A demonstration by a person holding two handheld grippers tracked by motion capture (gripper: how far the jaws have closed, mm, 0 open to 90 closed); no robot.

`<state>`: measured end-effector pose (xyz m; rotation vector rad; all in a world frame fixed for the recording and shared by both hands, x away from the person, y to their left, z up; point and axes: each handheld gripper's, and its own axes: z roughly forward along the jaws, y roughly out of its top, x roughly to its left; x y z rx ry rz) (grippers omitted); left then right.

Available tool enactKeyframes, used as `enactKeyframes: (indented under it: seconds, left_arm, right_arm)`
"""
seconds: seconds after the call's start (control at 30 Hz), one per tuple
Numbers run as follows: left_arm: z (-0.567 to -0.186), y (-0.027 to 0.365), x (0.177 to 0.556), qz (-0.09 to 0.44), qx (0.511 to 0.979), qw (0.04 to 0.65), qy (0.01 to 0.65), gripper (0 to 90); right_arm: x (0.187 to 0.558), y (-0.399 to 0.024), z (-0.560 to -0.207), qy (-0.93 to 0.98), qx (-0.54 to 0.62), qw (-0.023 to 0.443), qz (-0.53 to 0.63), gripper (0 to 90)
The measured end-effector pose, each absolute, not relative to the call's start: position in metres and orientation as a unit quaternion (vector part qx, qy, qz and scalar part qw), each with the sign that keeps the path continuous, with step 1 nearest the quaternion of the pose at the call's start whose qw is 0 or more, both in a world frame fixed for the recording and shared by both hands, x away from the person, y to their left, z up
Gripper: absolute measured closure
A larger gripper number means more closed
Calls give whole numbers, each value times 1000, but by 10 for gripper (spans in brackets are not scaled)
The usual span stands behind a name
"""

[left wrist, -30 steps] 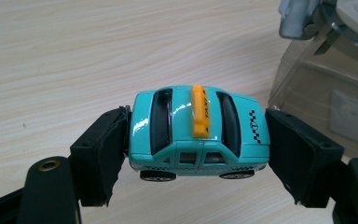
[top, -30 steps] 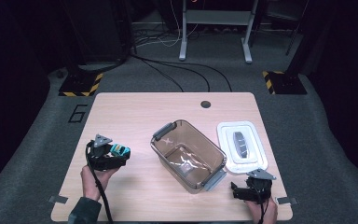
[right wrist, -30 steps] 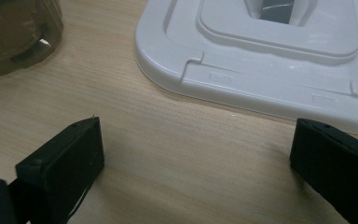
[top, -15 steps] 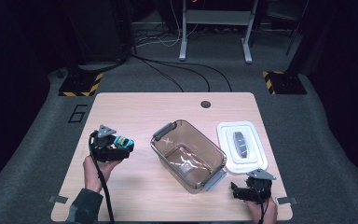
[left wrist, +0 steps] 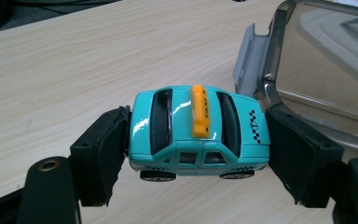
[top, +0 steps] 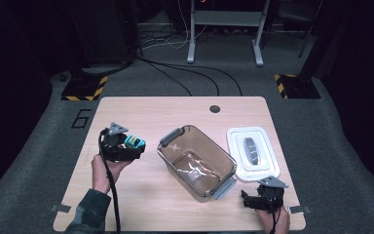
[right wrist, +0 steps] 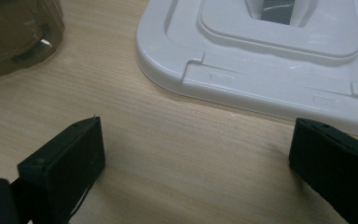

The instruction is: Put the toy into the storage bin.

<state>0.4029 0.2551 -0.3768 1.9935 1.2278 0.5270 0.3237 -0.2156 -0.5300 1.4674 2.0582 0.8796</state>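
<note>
Holding a little blue-green toy taxi (left wrist: 198,131) by its front and back ends, the left tongs (top: 135,145) squeeze it tight so it cannot drop. The taxi hangs above the desk (top: 141,114), just to the left of the clear brown box (top: 196,161), likely because the box is where it should go. The box sits open in the middle, ready for things. Its white lid (top: 252,153) lies flat on the right, out of the way. The right tongs (right wrist: 193,172) rest low near the lid, spread wide and gripping nothing, maybe waiting to pick it up.
</note>
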Motion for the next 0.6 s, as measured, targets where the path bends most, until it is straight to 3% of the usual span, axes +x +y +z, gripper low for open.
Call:
enactKeyframes:
  seconds: [0.6]
  left_arm:
    - [-362,230,422,189,798,352,451,244]
  right_arm:
    - [324,-216,-530,748,534,230,320,27]
